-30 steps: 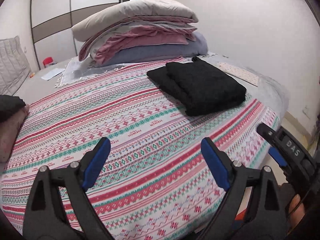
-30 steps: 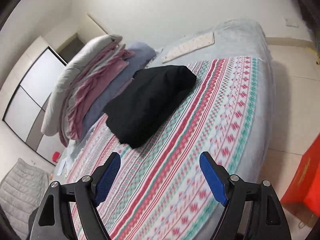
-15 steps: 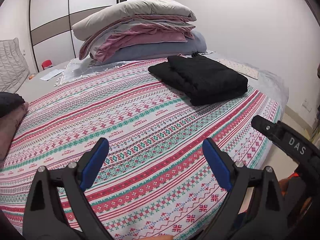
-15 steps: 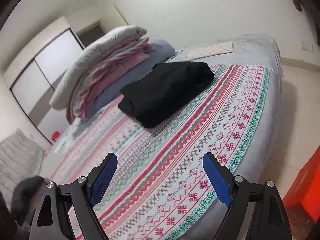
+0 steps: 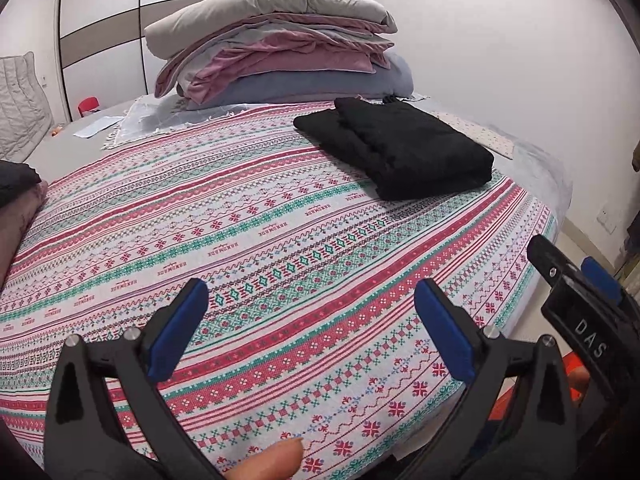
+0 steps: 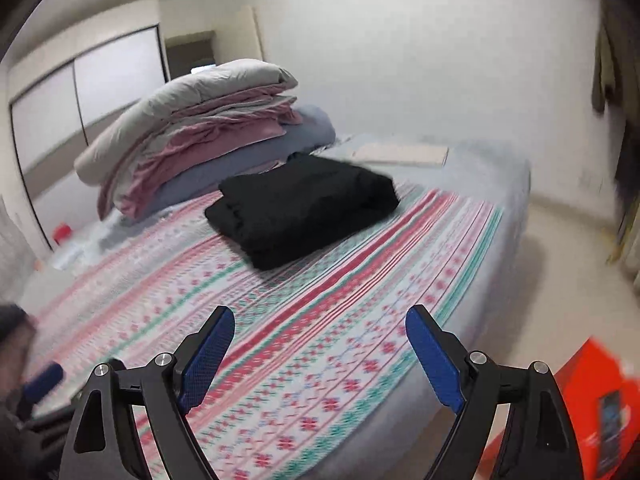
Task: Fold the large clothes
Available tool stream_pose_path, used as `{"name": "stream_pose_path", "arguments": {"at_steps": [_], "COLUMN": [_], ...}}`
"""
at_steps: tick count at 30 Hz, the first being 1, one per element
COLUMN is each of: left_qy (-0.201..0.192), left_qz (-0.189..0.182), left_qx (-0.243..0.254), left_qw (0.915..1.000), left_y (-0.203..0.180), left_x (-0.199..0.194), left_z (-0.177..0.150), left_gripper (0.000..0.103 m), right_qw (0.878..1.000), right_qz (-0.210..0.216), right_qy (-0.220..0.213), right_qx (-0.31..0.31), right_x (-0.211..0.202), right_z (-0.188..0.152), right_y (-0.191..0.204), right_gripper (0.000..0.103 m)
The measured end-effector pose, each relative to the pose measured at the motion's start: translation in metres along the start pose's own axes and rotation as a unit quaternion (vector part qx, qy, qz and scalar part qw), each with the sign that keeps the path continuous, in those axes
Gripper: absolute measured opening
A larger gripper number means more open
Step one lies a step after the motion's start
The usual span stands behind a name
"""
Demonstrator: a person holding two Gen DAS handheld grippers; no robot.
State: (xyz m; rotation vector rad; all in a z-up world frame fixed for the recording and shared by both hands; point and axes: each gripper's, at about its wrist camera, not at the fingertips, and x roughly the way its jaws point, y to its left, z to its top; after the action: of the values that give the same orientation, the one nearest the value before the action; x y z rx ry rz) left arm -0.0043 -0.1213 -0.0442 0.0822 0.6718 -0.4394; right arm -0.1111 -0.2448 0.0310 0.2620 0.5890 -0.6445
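Observation:
A folded black garment [image 5: 400, 148] [image 6: 304, 208] lies on the far right part of the patterned bedspread [image 5: 248, 264] [image 6: 328, 320]. My left gripper [image 5: 312, 320] hovers low over the near part of the bedspread; its jaws are opening and nothing is between them. My right gripper [image 6: 320, 356] stands open and empty over the bed's right edge, well short of the black garment. It also shows at the right border of the left wrist view, where the right gripper [image 5: 580, 300] is beside the left one. A fingertip [image 5: 276, 460] shows at the bottom.
A tall pile of folded bedding [image 5: 280, 52] [image 6: 200, 140] sits at the head of the bed. Dark and pink clothes [image 5: 16, 188] lie at the left edge. A red box [image 6: 592, 400] stands on the floor to the right. A wardrobe [image 5: 100, 20] lines the far wall.
The left gripper sank a little toward the bedspread and its jaws widened slightly. The right gripper rolled until its view stands level and swung sideways along the bed; its picture is blurred.

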Motion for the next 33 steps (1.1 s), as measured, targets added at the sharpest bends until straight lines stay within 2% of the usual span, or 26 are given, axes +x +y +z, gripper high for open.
{"name": "stream_pose_path", "arguments": {"at_steps": [3,6,9,16,33], "left_qy": [0.000,-0.001,-0.007,-0.009,0.000], "left_qz": [0.007,0.000,0.003,0.002,-0.016], "left_qx": [0.001,0.000,0.003,0.003,-0.020], "left_qw": [1.0000,1.0000,1.0000,1.0000,0.9997], "left_y": [-0.001,-0.001,-0.002,-0.004,0.007], "left_x": [0.004,0.005,0.005,0.006,0.008], "left_z": [-0.002,-0.002,-0.002,-0.002,-0.002], "left_gripper": [0.102,0.102,0.102,0.102,0.102], "right_qw": [1.000,0.999,0.999,0.999,0.999], "right_qz": [-0.003,-0.003,0.000,-0.015,-0.029], "right_qy": [0.020,0.041,0.047,0.029,0.033], "right_qx": [-0.006,0.003,0.010,0.002,-0.011], "right_x": [0.009,0.018,0.021,0.014,0.017], "right_z": [-0.002,-0.002,-0.003,-0.003,-0.003], "right_y": [0.003,0.000,-0.004,-0.003,0.003], "right_gripper": [0.089,0.089,0.089,0.089,0.089]}}
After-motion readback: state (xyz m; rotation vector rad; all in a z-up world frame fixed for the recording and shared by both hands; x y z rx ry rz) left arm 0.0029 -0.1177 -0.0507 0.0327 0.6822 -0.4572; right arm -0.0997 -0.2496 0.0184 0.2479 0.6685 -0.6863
